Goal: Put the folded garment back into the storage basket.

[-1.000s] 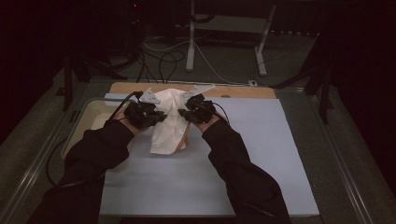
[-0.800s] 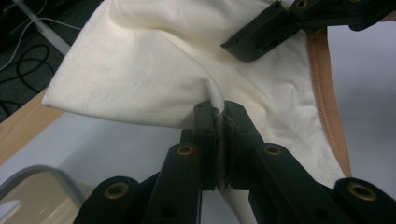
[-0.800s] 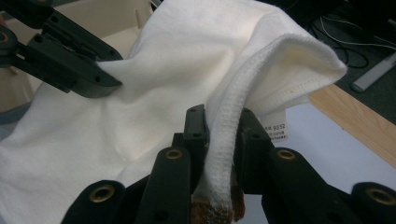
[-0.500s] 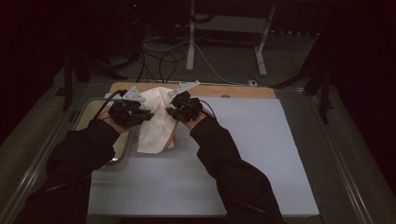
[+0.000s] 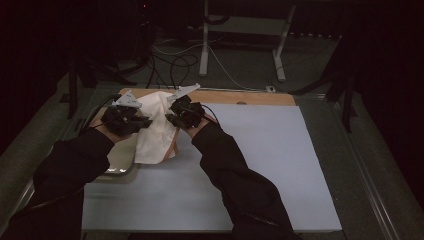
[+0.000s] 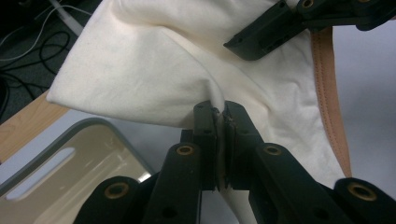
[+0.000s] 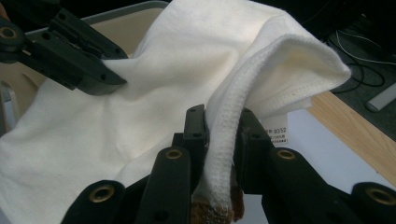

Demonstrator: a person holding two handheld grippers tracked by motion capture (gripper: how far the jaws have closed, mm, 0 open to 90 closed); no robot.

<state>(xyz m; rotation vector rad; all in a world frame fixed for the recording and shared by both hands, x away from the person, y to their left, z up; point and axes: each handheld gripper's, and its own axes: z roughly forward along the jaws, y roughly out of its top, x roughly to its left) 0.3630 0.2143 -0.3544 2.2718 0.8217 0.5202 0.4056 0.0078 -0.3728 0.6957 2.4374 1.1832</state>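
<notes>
Left gripper (image 6: 220, 119) jaws clamped on a pinch of the cream cloth (image 6: 154, 60). Right gripper (image 7: 223, 126) jaws clamped on the cloth's thick ribbed hem, a small label just beside it. Cloth hangs lifted between the two grippers, its lower part draped over the tray's (image 5: 120, 172) right edge and onto the pale blue mat (image 5: 280, 165). Tray sits at the mat's left side.

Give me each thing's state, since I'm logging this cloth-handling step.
Cream cotton garment with tan trim: lifted, draped, pinched at two spots.
Left gripper: shut on the garment's fabric.
Right gripper: shut on the garment's ribbed hem.
Beige plastic tray: flat on the table, partly under the garment.
</notes>
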